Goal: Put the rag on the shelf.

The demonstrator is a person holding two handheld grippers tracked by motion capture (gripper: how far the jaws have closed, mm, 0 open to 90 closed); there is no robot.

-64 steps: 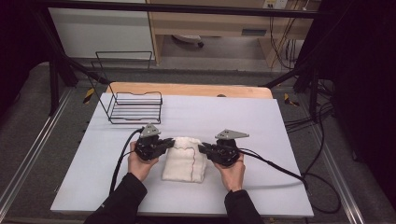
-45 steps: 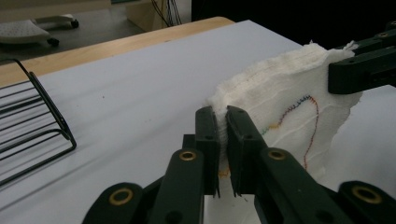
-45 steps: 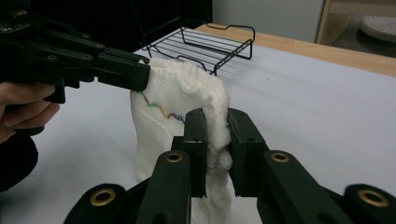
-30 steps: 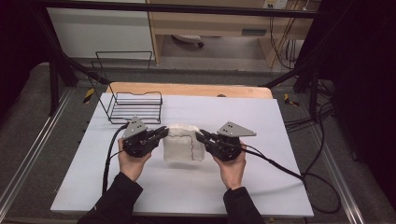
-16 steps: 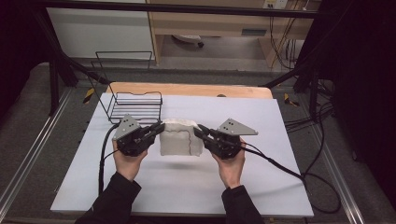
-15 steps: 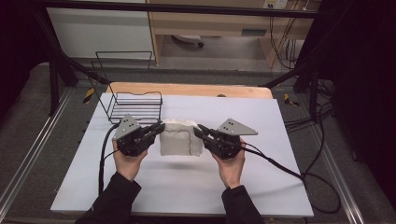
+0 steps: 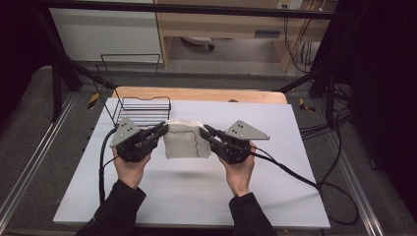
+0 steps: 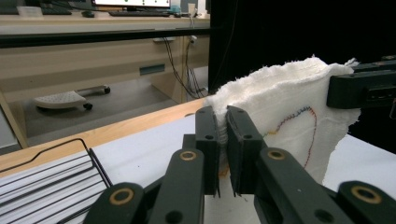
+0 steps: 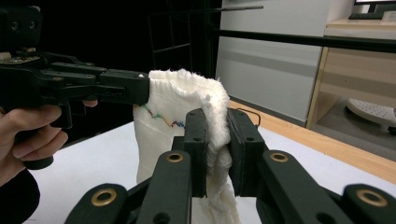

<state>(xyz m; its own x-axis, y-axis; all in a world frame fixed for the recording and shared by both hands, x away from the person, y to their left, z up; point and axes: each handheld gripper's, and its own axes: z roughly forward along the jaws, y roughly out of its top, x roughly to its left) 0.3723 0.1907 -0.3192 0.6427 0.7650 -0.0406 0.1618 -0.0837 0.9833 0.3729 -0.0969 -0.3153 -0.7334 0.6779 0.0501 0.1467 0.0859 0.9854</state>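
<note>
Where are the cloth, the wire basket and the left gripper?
cloth (image 7: pixel 183 142), high view, middle of its hanging face
wire basket (image 7: pixel 142 104), high view, near rim
left gripper (image 8: pixel 222 135), left gripper view, between its fingers

The white cloth (image 7: pixel 186 139) hides the table (image 7: pixel 295 187) beneath it in the high view. Its lower end runs off the bottom edge in the right gripper view, and its pinched edges sit hidden between both grippers' jaws.

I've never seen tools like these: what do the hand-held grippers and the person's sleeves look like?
Each hand-held gripper, left and right, is black with two flat jaws, brass-coloured pivot rings, a grey three-cornered plate on top and a trailing black cable. The sleeves are black.
</note>
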